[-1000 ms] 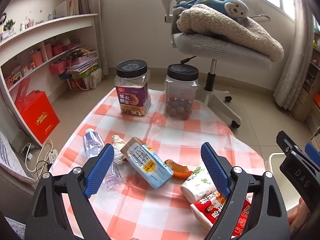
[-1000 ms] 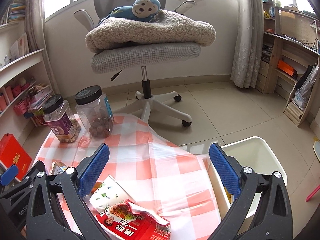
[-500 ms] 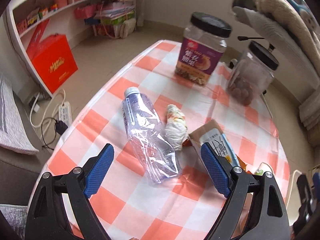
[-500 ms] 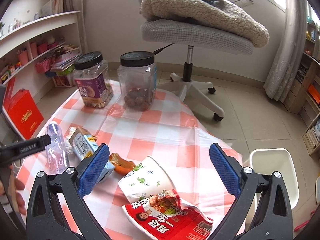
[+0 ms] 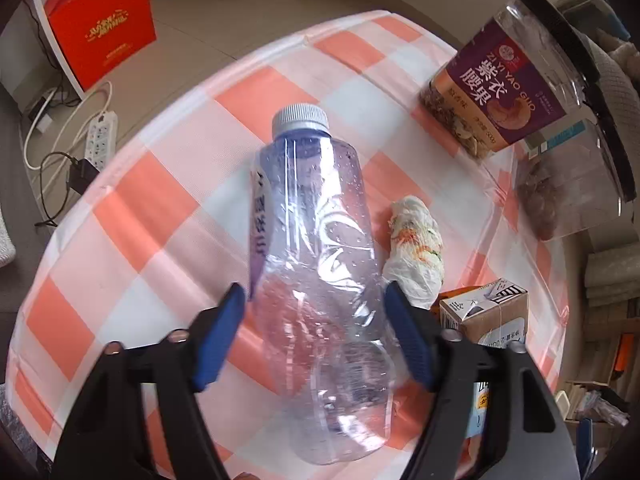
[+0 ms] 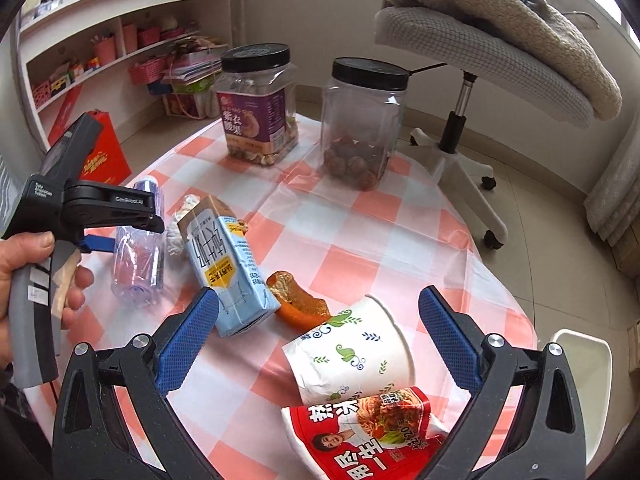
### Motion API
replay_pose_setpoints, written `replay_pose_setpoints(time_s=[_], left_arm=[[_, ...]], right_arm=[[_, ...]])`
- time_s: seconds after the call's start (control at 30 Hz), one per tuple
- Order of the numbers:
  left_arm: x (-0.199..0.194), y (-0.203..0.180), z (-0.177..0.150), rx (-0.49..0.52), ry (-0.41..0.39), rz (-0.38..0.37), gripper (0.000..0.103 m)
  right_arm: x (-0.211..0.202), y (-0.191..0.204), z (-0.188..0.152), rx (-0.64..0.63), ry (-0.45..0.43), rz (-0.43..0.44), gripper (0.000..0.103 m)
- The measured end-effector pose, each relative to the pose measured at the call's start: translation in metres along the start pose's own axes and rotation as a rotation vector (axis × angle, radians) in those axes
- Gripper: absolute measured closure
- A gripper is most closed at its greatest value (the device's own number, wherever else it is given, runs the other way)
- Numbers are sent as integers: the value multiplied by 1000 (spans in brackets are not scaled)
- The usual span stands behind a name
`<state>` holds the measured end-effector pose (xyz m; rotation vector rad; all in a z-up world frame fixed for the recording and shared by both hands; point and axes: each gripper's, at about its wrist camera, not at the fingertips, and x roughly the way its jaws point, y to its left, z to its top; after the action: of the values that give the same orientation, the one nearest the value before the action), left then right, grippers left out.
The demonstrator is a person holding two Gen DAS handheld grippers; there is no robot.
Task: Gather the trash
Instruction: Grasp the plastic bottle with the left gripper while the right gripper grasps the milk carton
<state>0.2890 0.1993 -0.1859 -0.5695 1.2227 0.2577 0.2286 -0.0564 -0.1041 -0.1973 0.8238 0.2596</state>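
On the left of the checked tablecloth (image 6: 360, 236), the left gripper (image 5: 314, 332) straddles a crumpled clear plastic bottle (image 5: 320, 264) that lies on its side with its white cap (image 5: 300, 119) pointing away; the blue pads (image 5: 218, 340) sit against the bottle's sides, but whether they are pressing it cannot be told. In the right wrist view a hand (image 6: 28, 268) grips that tool's handle at the table's left edge. Just beside the bottle on its right lies a wadded white tissue (image 5: 416, 252), and next to that a light blue drink carton (image 6: 224, 264) lying flat with its brown top end toward the tissue. An orange foil wrapper (image 6: 298, 300) touches the carton's near end. Behind these stand two black-lidded jars, a purple-labelled nut jar (image 6: 258, 108) and, to its right, a clear jar (image 6: 362, 124) with brown round things at the bottom. Further right and nearer, a tipped white paper cup (image 6: 348, 356) rests on a red noodle packet (image 6: 364, 432); the right gripper (image 6: 318, 344) hangs above these with its jaws wide apart, holding nothing. Beyond the table's right edge sits a white bin (image 6: 588, 364), and behind it an office chair (image 6: 472, 52).
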Motion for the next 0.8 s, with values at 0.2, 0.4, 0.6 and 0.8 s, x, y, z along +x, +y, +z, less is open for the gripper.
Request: replay_pose_setpoints(time_s=[0.2,0.4,0.6,0.8], left_arm=[[-28,1,-4,37,-51,-23,44],[-92,-7,-10,84,-154,-74,54],[-112,-1,-22,130,-134,-84,55],[-122,8,-22,123,-152,-90,55]], right_arm=[[14,16,-2,-75,53,39,7],[36,39,12,-130,92,61,7],[82,69,26,-136,206,89,7],[97,75,26,-84,258,91,47]])
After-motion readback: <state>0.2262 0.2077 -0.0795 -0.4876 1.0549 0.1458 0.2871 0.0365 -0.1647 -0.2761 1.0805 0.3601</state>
